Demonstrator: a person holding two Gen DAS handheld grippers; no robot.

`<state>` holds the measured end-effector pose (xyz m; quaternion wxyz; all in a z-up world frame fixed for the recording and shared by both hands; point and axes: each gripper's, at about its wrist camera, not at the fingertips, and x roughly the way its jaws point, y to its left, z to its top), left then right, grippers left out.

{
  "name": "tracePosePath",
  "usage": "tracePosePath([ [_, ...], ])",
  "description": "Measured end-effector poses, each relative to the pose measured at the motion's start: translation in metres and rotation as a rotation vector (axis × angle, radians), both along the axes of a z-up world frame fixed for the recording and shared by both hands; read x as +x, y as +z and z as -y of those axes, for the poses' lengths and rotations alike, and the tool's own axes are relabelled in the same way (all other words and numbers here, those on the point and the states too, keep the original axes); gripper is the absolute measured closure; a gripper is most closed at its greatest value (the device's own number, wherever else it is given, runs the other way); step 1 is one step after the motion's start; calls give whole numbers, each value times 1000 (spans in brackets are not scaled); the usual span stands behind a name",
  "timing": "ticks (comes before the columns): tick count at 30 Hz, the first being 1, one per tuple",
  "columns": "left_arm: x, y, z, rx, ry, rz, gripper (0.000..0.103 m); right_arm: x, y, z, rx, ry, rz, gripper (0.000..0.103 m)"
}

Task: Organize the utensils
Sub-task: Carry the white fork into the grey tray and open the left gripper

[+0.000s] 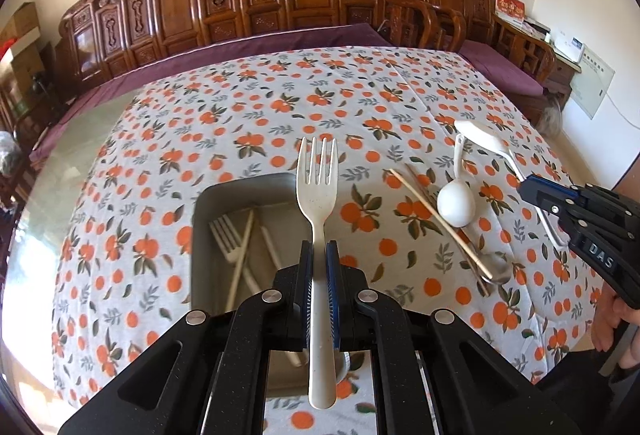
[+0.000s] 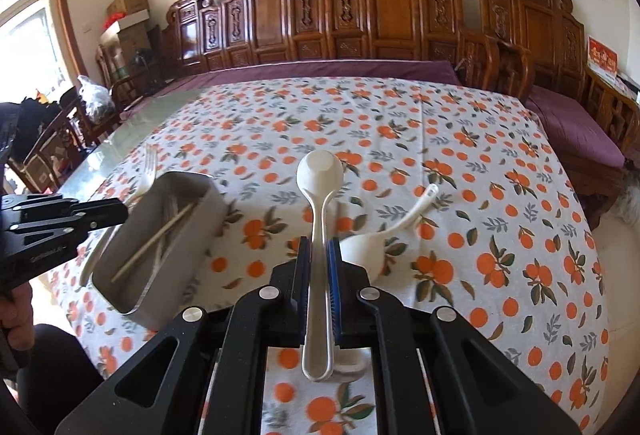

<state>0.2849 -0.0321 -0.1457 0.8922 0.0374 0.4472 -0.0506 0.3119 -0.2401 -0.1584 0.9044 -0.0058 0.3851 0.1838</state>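
Above the grey tray our left gripper pinches a white fork, tines forward; our right gripper clamps a white spoon, probably clear of the tablecloth.

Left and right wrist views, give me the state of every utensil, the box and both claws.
Left claw: shut on fork, above box.
Right claw: shut on spoon.
Box: open, holding utensils.
Second white spoon: loose on cloth.
Chopsticks: loose on cloth.
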Motion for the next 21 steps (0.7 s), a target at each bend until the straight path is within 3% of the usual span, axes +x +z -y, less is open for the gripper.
tracePosePath([
  [5,-2,-8,-15,40,18,-12,97,-11,9,-18,-8,29,7,93],
  [21,19,-71,-52,34,59,-130,97,-23,7,-56,-12,104,-6,93],
])
